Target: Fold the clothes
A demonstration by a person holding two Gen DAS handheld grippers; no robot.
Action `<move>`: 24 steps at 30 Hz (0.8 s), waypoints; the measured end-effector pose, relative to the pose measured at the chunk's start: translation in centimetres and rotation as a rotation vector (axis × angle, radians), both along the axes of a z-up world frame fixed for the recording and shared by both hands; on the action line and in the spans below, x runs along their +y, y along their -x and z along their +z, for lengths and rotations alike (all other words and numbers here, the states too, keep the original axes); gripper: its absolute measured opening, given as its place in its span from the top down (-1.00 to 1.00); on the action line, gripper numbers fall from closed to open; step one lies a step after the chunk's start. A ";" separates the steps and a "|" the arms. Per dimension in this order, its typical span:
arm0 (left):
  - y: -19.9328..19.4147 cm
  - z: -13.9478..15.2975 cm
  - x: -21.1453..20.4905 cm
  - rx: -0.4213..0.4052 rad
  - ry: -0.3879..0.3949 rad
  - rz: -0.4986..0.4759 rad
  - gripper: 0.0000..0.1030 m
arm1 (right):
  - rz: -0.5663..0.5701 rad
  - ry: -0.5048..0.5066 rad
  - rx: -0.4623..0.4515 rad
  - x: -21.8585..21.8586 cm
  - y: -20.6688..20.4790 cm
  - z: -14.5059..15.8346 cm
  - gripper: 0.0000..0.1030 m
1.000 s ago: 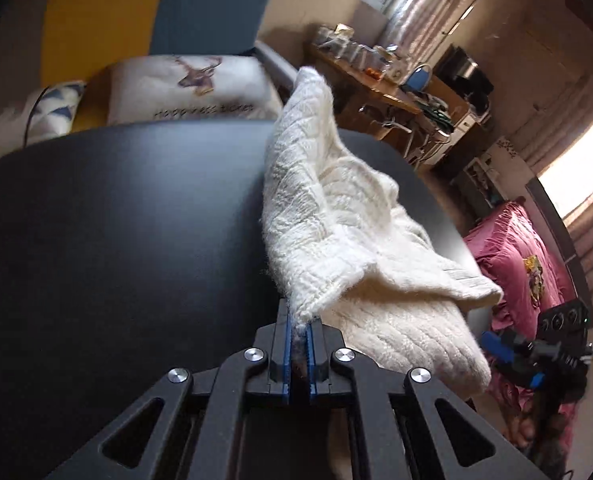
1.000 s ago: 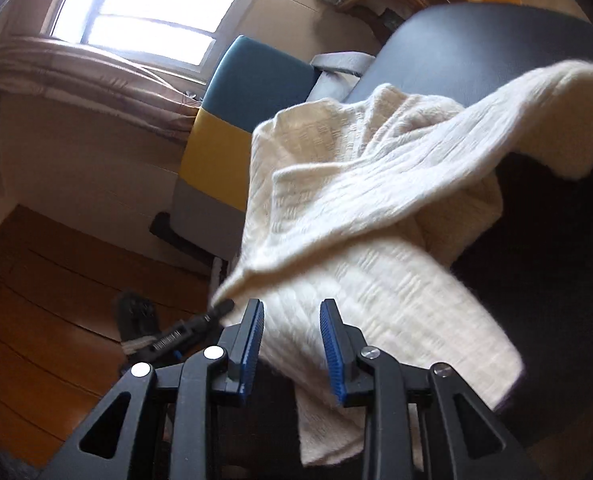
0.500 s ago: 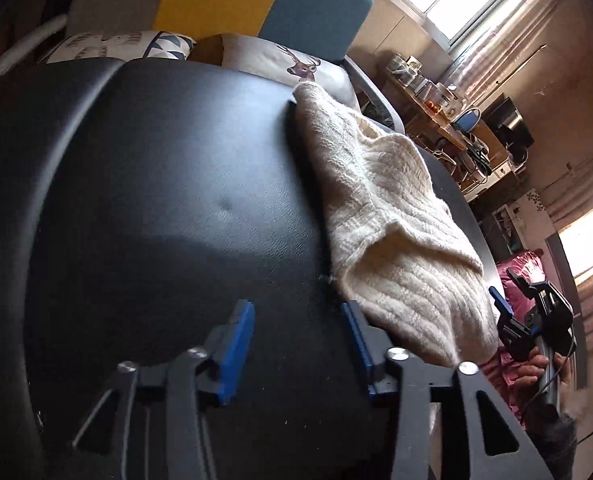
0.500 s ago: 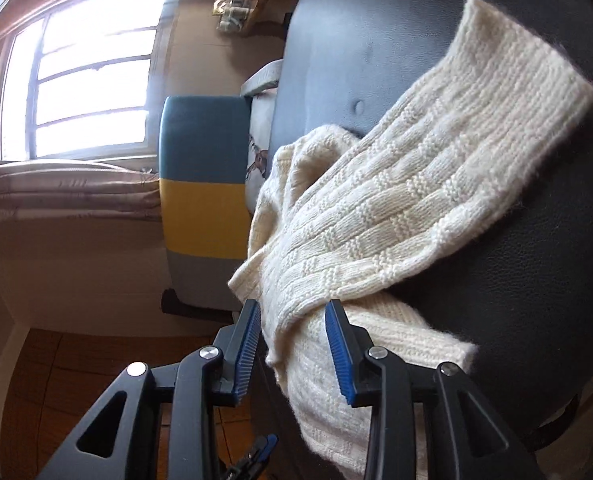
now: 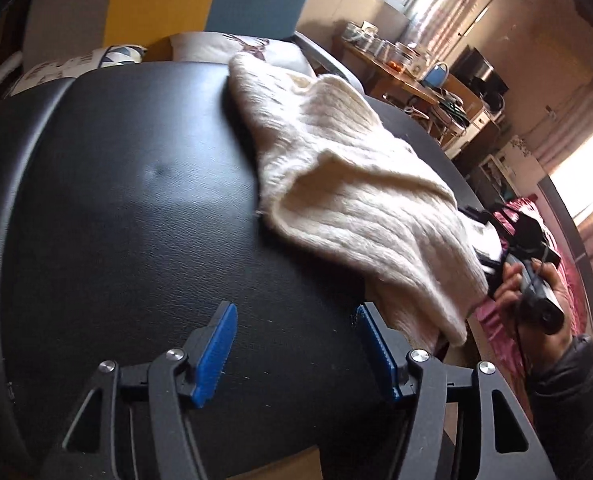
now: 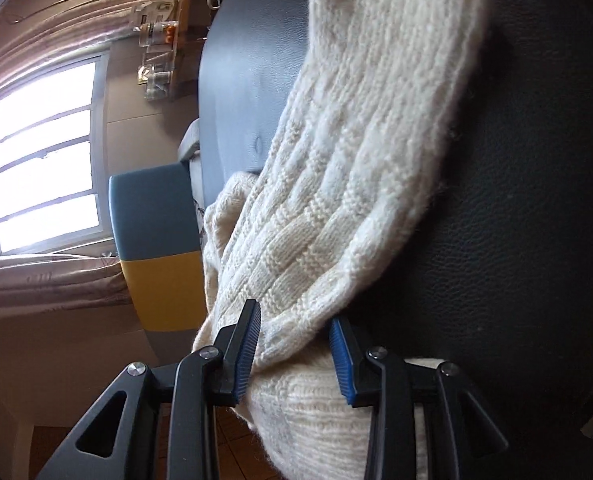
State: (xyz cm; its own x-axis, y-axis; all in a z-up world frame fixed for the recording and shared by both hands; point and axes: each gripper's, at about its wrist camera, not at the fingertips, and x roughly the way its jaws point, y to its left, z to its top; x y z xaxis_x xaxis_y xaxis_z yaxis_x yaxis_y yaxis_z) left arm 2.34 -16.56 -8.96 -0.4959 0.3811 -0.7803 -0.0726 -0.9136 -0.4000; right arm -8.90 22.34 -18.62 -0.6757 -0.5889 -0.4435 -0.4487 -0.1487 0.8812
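Right wrist view is showing the cream knitted garment (image 6: pixel 360 168) lying along the black surface (image 6: pixel 536 208), its long axis running away from the right hand-held gripper (image 6: pixel 294 356), whose parted jaws are straddling its near edge without pressing. The left hand-held gripper (image 5: pixel 296 354) is opening, empty, garment off to its right. No legible writing.

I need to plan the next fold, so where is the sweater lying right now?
The sweater lies on the black table, draped over its right edge in the left wrist view, right of the left gripper. Its overhanging part sits between the right gripper's jaws.
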 end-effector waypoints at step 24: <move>8.2 2.0 11.0 -0.103 -0.312 -0.215 -0.23 | 0.287 -0.050 0.090 -1.3 -4.0 6.7 0.31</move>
State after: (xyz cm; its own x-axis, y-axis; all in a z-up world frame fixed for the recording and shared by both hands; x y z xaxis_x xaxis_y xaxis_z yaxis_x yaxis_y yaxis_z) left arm -5.84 -5.61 -6.96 -0.3044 0.6943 -0.6522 -0.1938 -0.7155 -0.6712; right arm -4.91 21.08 -11.90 -0.5229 -0.7401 -0.4229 -0.3026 -0.3027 0.9038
